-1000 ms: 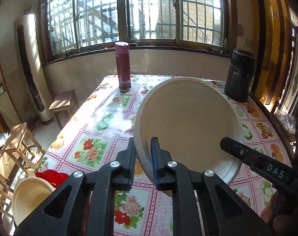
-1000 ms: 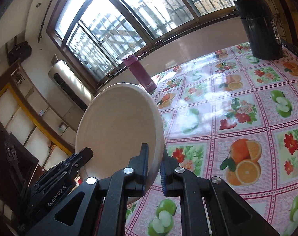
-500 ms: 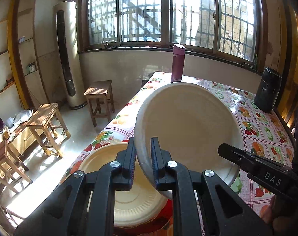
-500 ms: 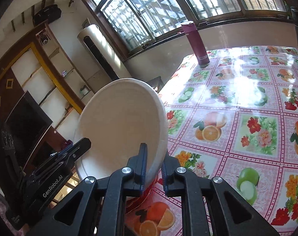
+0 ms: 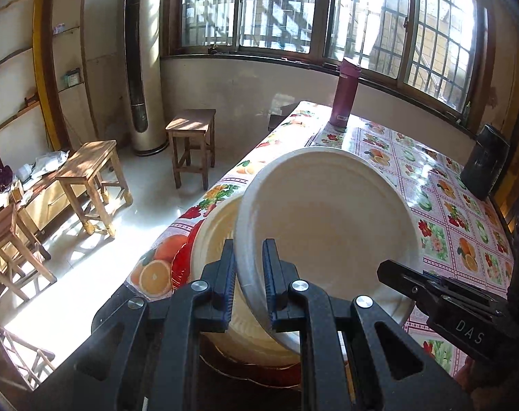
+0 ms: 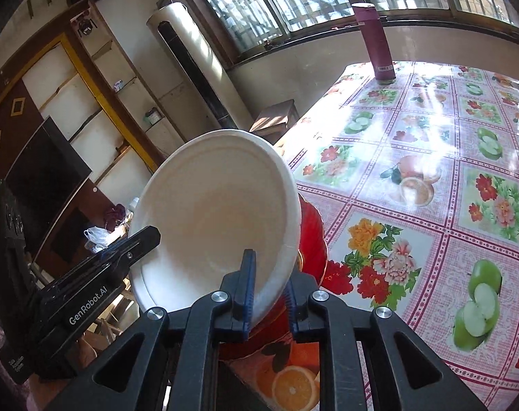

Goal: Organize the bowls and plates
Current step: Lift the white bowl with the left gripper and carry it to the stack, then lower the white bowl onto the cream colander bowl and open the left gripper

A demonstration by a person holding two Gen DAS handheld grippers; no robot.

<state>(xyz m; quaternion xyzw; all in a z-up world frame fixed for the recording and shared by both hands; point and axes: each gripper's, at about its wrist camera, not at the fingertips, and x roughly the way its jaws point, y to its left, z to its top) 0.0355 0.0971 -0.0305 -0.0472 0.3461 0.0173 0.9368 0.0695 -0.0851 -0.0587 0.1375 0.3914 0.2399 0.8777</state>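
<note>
Both grippers, left (image 5: pixel 248 274) and right (image 6: pixel 268 279), still clamped on white plate (image 5: pixel 328 226), now swung over cream plate (image 5: pixel 218 236) lower left, red dish (image 6: pixel 310 236) beneath.

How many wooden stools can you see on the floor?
3 at least: one stool near the tall air conditioner, one beside it, one at the left edge. More may be hidden.

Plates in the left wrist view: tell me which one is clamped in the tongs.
The white plate, tilted up on edge with both tongs gripping its rim. The cream plate lies flat beneath it, on the red plate.
</note>
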